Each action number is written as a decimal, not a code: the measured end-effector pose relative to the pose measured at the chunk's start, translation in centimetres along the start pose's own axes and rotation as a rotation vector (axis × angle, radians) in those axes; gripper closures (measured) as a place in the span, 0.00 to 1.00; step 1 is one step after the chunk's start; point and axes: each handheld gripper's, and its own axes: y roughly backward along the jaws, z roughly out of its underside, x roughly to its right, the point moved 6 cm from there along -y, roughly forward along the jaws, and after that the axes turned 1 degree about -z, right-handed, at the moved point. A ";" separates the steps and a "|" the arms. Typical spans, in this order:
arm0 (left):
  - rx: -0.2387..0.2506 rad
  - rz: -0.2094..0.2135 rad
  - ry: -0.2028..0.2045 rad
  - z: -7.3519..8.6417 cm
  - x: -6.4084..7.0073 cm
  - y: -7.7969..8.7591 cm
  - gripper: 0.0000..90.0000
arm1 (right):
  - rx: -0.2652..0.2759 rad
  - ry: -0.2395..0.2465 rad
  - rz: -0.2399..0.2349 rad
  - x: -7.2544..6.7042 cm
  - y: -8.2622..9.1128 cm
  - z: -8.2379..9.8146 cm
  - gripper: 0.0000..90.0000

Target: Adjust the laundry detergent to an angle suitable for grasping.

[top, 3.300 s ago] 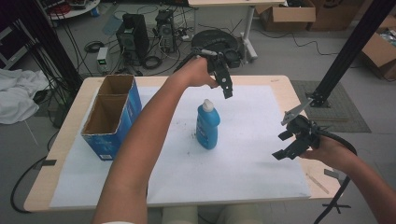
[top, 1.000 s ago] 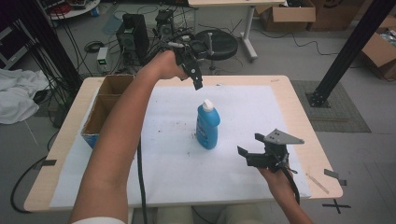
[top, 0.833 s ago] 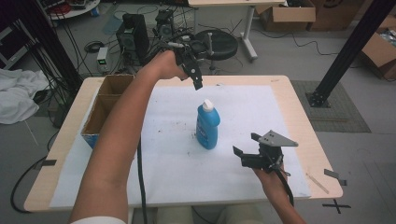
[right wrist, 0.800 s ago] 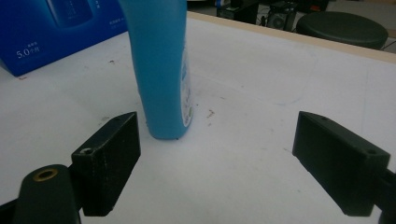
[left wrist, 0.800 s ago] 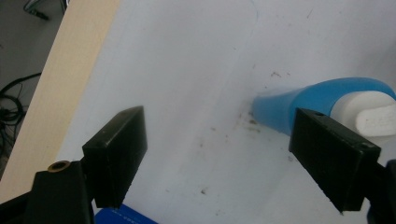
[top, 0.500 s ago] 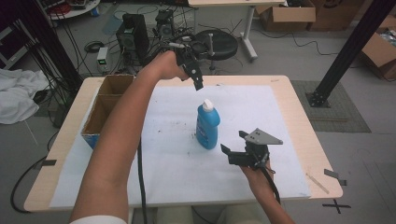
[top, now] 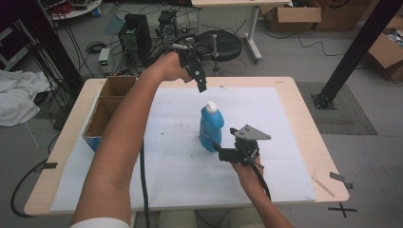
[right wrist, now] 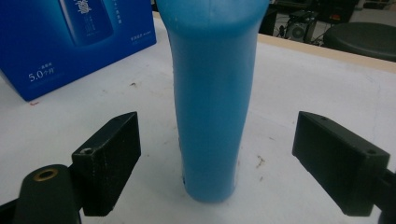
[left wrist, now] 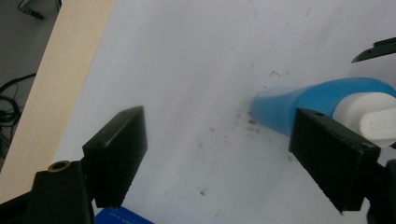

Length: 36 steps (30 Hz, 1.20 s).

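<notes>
The right gripper (top: 223,153) has closed in on the blue bottle (right wrist: 212,93), which stands upright on the table (top: 294,114) between its spread jaws (untouched); grasp pending.

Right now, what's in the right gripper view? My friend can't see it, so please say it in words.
A tall blue bottle stands upright on white paper, straight ahead of the right gripper, whose two black jaws are open wide on either side without touching it. A blue box sits behind on the left.
</notes>
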 end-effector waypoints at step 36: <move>-0.007 0.019 0.007 0.5 -0.6 -1.1 0.22 | 0.036 -0.028 0.047 0.0 -5.5 -1.0 0.18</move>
